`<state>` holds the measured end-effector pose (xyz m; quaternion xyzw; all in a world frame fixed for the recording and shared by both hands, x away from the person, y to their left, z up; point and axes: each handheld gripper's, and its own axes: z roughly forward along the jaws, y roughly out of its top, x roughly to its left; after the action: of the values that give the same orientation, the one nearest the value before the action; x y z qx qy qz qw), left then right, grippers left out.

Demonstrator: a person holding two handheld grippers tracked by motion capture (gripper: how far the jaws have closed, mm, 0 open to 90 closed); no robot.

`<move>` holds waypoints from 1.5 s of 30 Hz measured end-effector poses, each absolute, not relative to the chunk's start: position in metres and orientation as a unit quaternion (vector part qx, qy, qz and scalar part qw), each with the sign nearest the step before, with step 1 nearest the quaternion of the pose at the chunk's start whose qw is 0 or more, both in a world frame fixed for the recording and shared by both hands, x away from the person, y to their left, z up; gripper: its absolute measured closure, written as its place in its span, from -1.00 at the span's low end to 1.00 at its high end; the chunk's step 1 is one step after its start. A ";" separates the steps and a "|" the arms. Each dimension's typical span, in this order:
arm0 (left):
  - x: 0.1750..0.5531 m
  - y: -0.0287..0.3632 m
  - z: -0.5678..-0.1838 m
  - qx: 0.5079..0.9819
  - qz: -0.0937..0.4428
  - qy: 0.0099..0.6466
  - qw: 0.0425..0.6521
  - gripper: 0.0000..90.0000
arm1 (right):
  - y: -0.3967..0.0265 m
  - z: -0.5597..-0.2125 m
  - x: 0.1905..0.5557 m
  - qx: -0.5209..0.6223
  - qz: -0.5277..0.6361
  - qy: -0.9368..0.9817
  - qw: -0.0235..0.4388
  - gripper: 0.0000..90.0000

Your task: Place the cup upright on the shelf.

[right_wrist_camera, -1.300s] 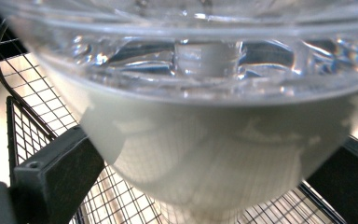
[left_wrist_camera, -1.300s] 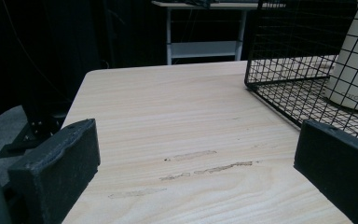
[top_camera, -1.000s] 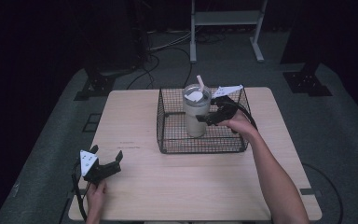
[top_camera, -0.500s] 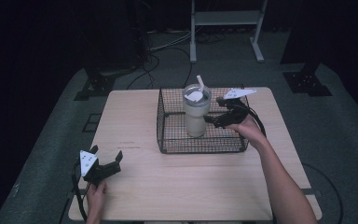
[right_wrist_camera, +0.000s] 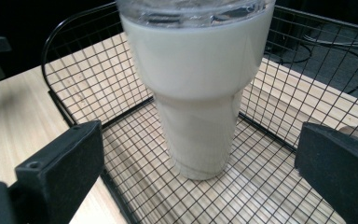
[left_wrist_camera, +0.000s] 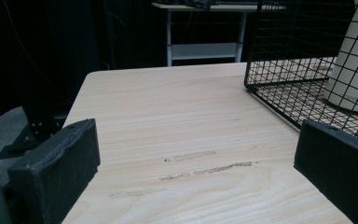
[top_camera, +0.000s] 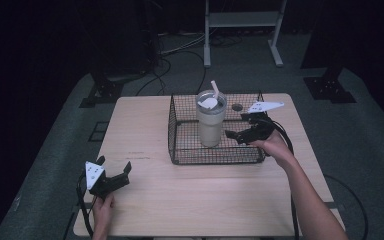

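The right gripper is wide open and holds nothing. It sits at the right side of the basket, and its jaws point at the cup. In the right gripper view, the cup stands between the two jaws but farther off, and they do not touch it. The cup stands upright on the basket floor, near the middle. It is cream colored, with a clear lid and a straw sticking up. The basket is black wire and sits on the far half of the table.

The left gripper is wide open too, with nothing in it. It rests near the front left corner of the table, well apart from the basket. In the left gripper view, bare wood lies between its jaws, and the basket with the cup is off to the right.
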<state>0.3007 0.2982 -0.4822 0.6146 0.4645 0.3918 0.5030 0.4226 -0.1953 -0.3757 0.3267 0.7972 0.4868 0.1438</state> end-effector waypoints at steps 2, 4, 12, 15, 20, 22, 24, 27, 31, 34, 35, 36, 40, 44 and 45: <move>0.301 0.298 -0.482 0.615 0.393 0.465 0.502 -1.00 | -0.197 -0.376 0.420 0.326 0.490 0.796 0.143 -0.98; 0.301 0.298 -0.482 0.616 0.393 0.464 0.501 -1.00 | -0.199 -0.377 0.417 0.323 0.491 0.796 0.144 -0.98; 0.301 0.298 -0.482 0.616 0.393 0.464 0.501 -1.00 | -0.205 -0.376 0.410 0.324 0.492 0.796 0.142 -0.98; 0.301 0.298 -0.482 0.616 0.393 0.464 0.502 -1.00 | -0.209 -0.377 0.407 0.325 0.493 0.795 0.141 -0.98; 0.301 0.297 -0.482 0.617 0.393 0.463 0.500 -1.00 | -0.215 -0.379 0.402 0.327 0.498 0.791 0.138 -0.98; 0.301 0.297 -0.482 0.617 0.393 0.464 0.500 -1.00 | -0.216 -0.380 0.400 0.326 0.496 0.793 0.139 -0.98; 0.301 0.297 -0.482 0.616 0.393 0.464 0.500 -1.00 | -0.218 -0.381 0.397 0.323 0.498 0.793 0.140 -0.98; 0.301 0.297 -0.482 0.617 0.393 0.464 0.500 -1.00 | -0.220 -0.383 0.393 0.324 0.497 0.793 0.139 -0.98; 0.301 0.297 -0.482 0.616 0.393 0.464 0.500 -1.00 | -0.224 -0.385 0.389 0.323 0.495 0.795 0.139 -0.98; 0.301 0.297 -0.482 0.616 0.393 0.464 0.500 -1.00 | -0.227 -0.386 0.385 0.321 0.497 0.794 0.142 -0.98; 0.301 0.297 -0.482 0.616 0.393 0.464 0.500 -1.00 | -0.228 -0.387 0.384 0.322 0.498 0.793 0.144 -0.98; 0.301 0.297 -0.482 0.616 0.393 0.464 0.500 -1.00 | -0.229 -0.387 0.383 0.323 0.501 0.790 0.144 -0.98; 0.301 0.297 -0.482 0.617 0.394 0.464 0.500 -1.00 | -0.232 -0.388 0.378 0.323 0.501 0.789 0.145 -0.98; 0.301 0.297 -0.482 0.617 0.394 0.464 0.500 -1.00 | -0.235 -0.391 0.374 0.325 0.500 0.789 0.146 -0.98; 0.301 0.297 -0.482 0.616 0.394 0.464 0.500 -1.00 | -0.236 -0.391 0.374 0.325 0.500 0.790 0.146 -0.98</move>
<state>0.3012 0.2971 -0.4824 0.6164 0.4637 0.3938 0.5000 0.3736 -0.2356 -0.3910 0.3246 0.7895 0.5000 0.1460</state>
